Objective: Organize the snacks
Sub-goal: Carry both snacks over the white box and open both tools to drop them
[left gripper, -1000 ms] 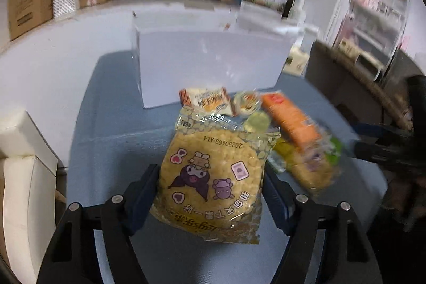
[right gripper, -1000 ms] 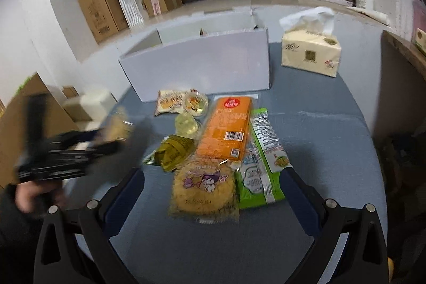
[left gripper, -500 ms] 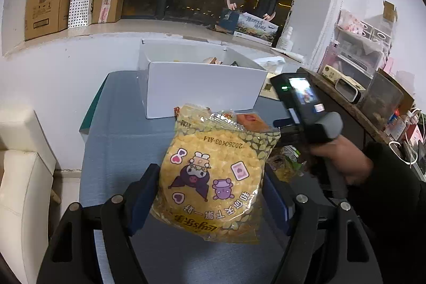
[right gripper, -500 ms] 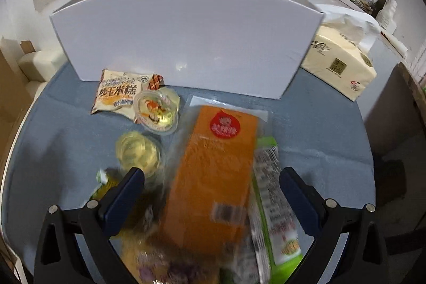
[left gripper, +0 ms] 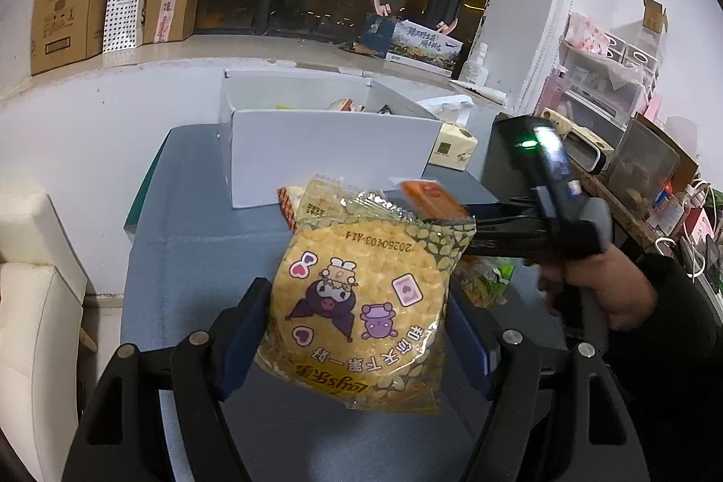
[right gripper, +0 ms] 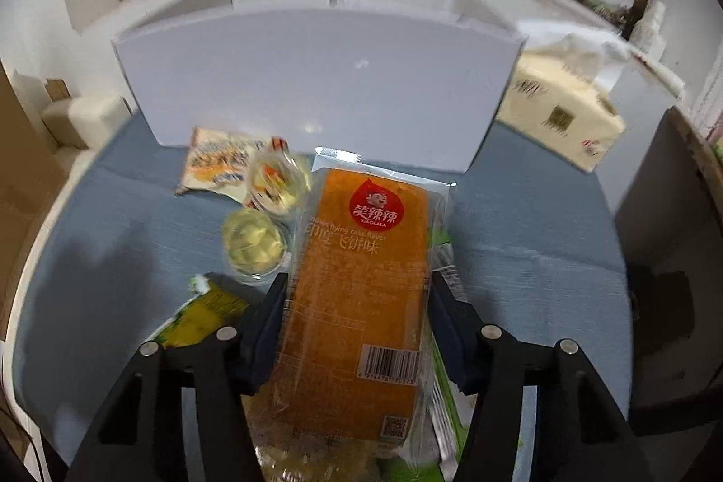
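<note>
While pressing on both sides of the yellow bag, left gripper holds it lifted above the desk, near the front edge. Right gripper, jaws just closing to about half width, now around the orange pack; pads seem to touch its sides, but a firm grip cannot be told. Pack still lying on the desk, middle part, on top of a green pack. Beside it, toward the left edge: two jelly cups, a small pale packet, a dark yellow-green packet. White box standing at the far edge, tissue pack at the far right corner.
</note>
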The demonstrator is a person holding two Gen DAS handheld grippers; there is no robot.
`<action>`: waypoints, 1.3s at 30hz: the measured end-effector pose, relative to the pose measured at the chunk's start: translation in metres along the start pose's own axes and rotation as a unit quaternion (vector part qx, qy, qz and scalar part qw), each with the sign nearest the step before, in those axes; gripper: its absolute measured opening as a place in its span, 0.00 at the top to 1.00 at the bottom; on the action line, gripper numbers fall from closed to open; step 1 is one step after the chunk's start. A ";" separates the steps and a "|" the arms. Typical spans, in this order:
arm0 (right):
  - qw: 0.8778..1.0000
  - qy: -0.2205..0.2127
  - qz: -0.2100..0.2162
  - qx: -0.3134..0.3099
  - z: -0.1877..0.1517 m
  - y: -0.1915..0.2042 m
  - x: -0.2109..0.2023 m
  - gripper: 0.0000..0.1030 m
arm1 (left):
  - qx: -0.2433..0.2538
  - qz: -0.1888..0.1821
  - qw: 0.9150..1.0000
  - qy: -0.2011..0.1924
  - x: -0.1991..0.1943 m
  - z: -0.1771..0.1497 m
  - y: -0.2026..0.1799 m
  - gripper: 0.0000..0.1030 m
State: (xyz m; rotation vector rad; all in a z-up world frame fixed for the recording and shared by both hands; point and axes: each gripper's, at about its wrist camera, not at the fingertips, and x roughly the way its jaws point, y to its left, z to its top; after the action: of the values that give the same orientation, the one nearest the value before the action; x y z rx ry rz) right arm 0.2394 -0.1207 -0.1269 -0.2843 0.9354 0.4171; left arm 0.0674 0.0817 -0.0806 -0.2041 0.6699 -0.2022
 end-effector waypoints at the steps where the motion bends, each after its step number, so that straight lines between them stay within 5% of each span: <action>1: 1.000 -0.007 0.005 0.001 -0.002 -0.002 -0.008 0.39 | 0.002 -0.001 1.000 -0.002 0.001 0.004 -0.002 0.24; 9: 0.994 -0.101 0.027 -0.001 0.015 -0.006 -0.094 0.39 | 0.014 0.020 0.999 -0.041 0.007 0.070 -0.016 0.24; 14: 0.989 -0.145 0.018 -0.018 0.049 -0.009 -0.108 0.39 | 0.028 0.031 0.996 -0.075 0.022 0.132 -0.015 0.24; 22: 0.985 -0.173 0.025 -0.013 0.129 -0.014 -0.085 0.39 | 0.008 0.042 0.997 -0.066 0.091 0.204 0.026 0.24; 28: 0.987 -0.156 0.017 -0.021 0.184 -0.019 -0.037 0.39 | -0.004 0.068 0.997 -0.041 0.141 0.225 0.052 0.23; 29: 0.987 -0.156 0.020 -0.017 0.193 -0.022 -0.028 0.37 | -0.008 0.064 0.997 -0.032 0.148 0.226 0.055 0.16; 30: 0.988 -0.155 0.022 -0.016 0.198 -0.025 -0.023 0.28 | -0.015 0.064 0.998 -0.014 0.156 0.228 0.060 0.09; 31: 0.988 -0.148 0.026 -0.015 0.202 -0.028 -0.017 0.08 | -0.025 0.075 0.997 0.001 0.163 0.229 0.065 0.00; 32: 0.990 -0.136 0.033 -0.012 0.207 -0.031 -0.009 0.02 | -0.033 0.084 0.996 0.003 0.165 0.226 0.069 0.00; 39: 0.988 -0.143 0.045 0.038 0.194 -0.057 -0.005 0.00 | -0.054 0.063 0.997 -0.010 0.150 0.208 0.073 0.00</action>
State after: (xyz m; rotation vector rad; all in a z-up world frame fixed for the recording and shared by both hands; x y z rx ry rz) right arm 0.4020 -0.0927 -0.0095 -0.1091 0.6823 0.4906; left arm 0.3222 0.1397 -0.0289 -0.2666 0.6728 -0.0431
